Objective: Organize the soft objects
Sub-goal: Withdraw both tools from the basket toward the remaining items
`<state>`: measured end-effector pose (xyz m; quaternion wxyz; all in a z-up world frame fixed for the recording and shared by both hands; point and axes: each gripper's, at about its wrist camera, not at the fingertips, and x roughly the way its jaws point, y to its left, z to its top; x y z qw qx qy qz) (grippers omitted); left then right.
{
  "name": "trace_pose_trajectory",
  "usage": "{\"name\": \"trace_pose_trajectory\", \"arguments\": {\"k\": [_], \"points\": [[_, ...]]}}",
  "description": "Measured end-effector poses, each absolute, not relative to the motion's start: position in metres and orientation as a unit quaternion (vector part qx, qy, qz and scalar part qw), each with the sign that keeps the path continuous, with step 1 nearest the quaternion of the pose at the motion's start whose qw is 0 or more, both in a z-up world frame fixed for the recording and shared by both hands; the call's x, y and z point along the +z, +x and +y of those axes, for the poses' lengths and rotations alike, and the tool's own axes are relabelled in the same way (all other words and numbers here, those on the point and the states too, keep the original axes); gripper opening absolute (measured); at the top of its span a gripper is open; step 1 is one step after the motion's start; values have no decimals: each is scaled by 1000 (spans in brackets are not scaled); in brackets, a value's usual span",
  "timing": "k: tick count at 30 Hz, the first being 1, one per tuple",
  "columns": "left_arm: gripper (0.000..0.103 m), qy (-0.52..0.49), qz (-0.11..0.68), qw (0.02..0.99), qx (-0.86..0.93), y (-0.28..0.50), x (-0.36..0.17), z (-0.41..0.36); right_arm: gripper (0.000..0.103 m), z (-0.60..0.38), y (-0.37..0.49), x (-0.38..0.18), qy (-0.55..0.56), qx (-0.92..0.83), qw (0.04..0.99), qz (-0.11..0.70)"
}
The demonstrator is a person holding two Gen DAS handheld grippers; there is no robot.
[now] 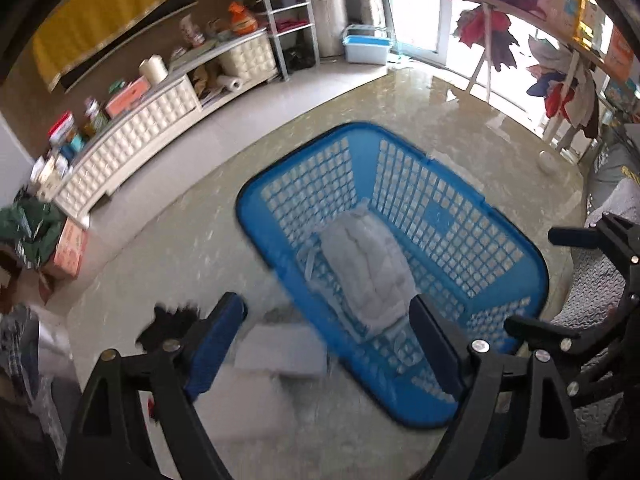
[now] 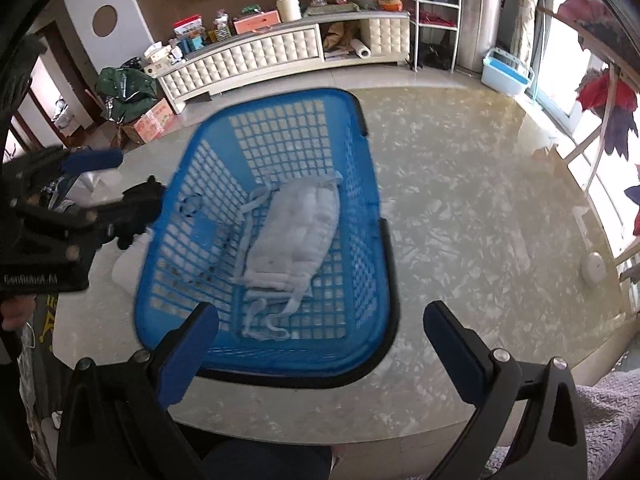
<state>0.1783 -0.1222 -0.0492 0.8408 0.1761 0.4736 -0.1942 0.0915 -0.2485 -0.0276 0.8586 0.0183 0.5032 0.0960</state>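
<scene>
Nearest the cameras, both grippers hang over the desk (image 2: 460, 220) with nothing between their pads. The left gripper (image 1: 328, 332) is spread wide above the basket's near corner; the right gripper (image 2: 320, 328) is spread just as wide at the basket's near rim. Both frames are smeared, so exact edges are hard to read.

Just beyond, the blue basket (image 2: 360, 200) sits on the desk, and a folded white cloth (image 2: 294, 236) lies on its floor with thin straps trailing toward the near wall. That piece looks put away.

Left of the basket, outside it, lie a dark fabric item (image 1: 172, 324) and a pale flat piece (image 1: 280, 352), apparently still to be sorted; what they are is unclear.

Risks, as I judge them: the loose straps could poke through the lattice or catch a finger if a gripper dips in again, dragging the cloth out of its fold. A low reach toward the left-hand pieces could clip the rim and slide the light basket across the glossy top. Thin, flat fabric may also slip from the pads.
</scene>
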Motion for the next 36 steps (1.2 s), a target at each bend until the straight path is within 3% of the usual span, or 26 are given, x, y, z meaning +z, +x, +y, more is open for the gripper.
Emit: {"name": "trace_pose_trajectory", "arguments": {"k": [6,21,36], "points": [[103,152,471,851,-176,150,-39,-91,103,-224,82,-13,9,110,864,492],[103,95,479,862,-135,83,-25,-19,103,-163,64,-6,-33,166,859,482],[103,62,473,876,-77,63,-34,65,103,-91,81,-20,-88,225,848,472]]}}
